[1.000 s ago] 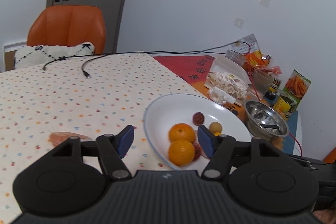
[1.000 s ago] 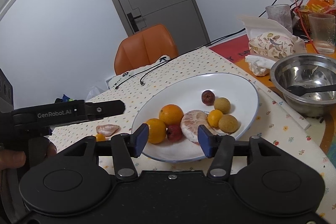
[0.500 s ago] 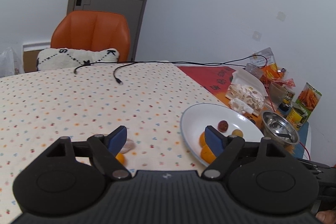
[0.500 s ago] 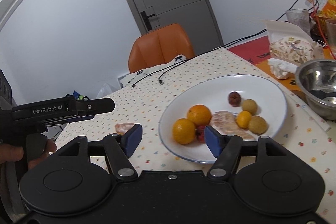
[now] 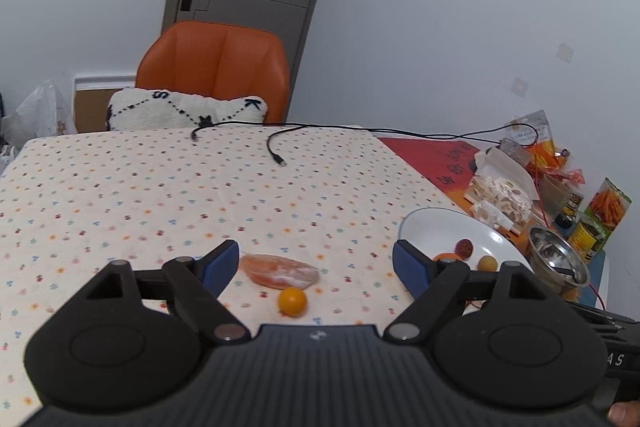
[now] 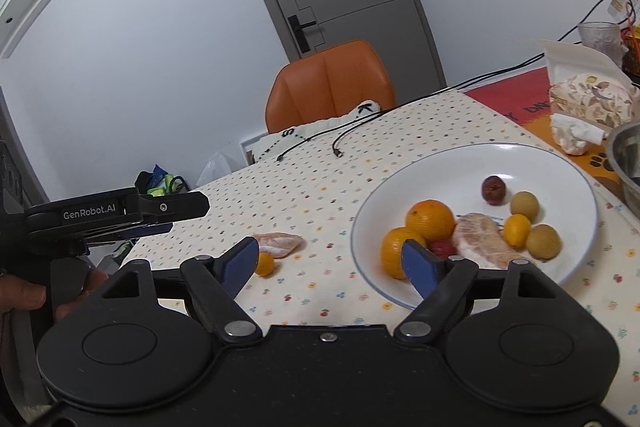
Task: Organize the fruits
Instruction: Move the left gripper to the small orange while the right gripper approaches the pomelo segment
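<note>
Left hand-held gripper [image 5: 316, 263] and right hand-held gripper [image 6: 332, 261] both gape wide, holding nothing.

Peeled pomelo segment [image 5: 280, 270] and small kumquat [image 5: 292, 301] beside fruit-filled white plate [image 6: 560, 163]

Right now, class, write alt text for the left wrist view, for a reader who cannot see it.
Open tongs hover over a dotted tablecloth, framing a pink fruit segment and a small yellow fruit lying loose on it. To the right, a white plate holds more fruit; an orange chair stands behind the table.
</note>
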